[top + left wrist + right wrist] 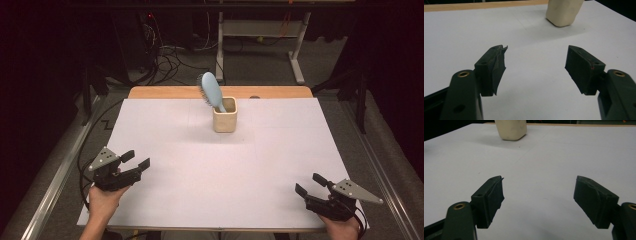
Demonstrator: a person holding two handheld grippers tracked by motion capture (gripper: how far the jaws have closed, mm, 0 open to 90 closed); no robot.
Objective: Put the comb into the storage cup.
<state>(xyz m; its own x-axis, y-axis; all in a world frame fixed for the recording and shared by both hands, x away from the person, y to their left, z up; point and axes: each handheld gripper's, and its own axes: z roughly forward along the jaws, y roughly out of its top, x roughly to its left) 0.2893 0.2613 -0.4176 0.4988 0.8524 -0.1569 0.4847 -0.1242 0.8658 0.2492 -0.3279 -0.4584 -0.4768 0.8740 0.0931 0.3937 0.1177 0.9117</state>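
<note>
Near desk [165, 145] front corners: left tool [136, 159] and right tool [310, 184] both agape, empty; blue hairbrush [212, 90] stands in beige cup [224, 120], well apart.

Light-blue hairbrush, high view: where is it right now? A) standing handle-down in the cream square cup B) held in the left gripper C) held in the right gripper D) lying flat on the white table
A: the light-blue hairbrush stands with its handle down in the cream square cup, head leaning out above the rim, while the left gripper and right gripper sit open and empty near the table's front edge.
</note>
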